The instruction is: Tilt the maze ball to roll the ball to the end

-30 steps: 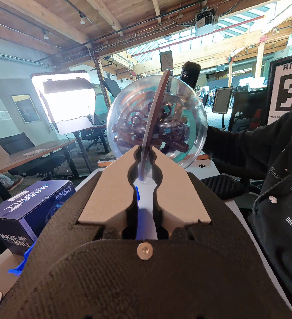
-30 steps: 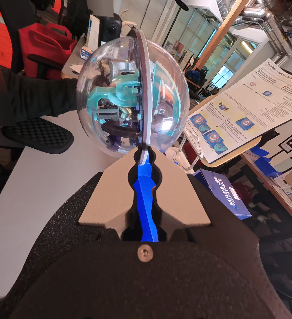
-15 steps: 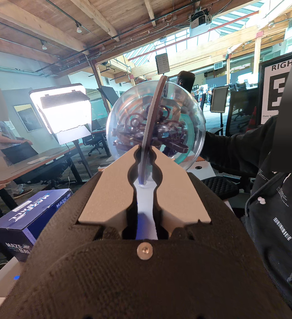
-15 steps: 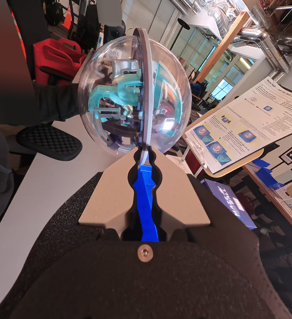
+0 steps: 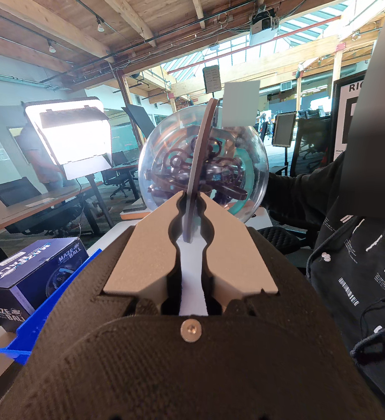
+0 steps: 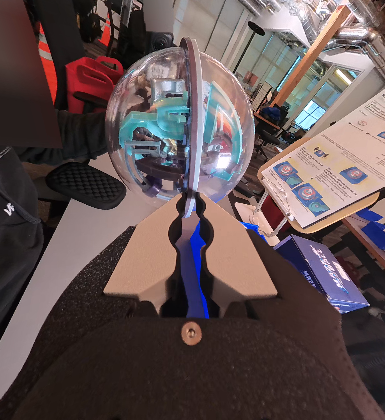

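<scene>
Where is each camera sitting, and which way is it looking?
Left wrist view: sits on the left gripper, looks forward along its fingers at the maze ball it pinches by the rim; a dark sleeve shows.
Right wrist view: sits on the right gripper, looks at the same ball from the opposite side, with the instruction sheet beyond.
Both share the ball and a blue box.

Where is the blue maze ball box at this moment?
The blue box lies low on the left in the left wrist view, beside the left gripper; in the right wrist view it lies low right, under the instruction sheet.
</scene>
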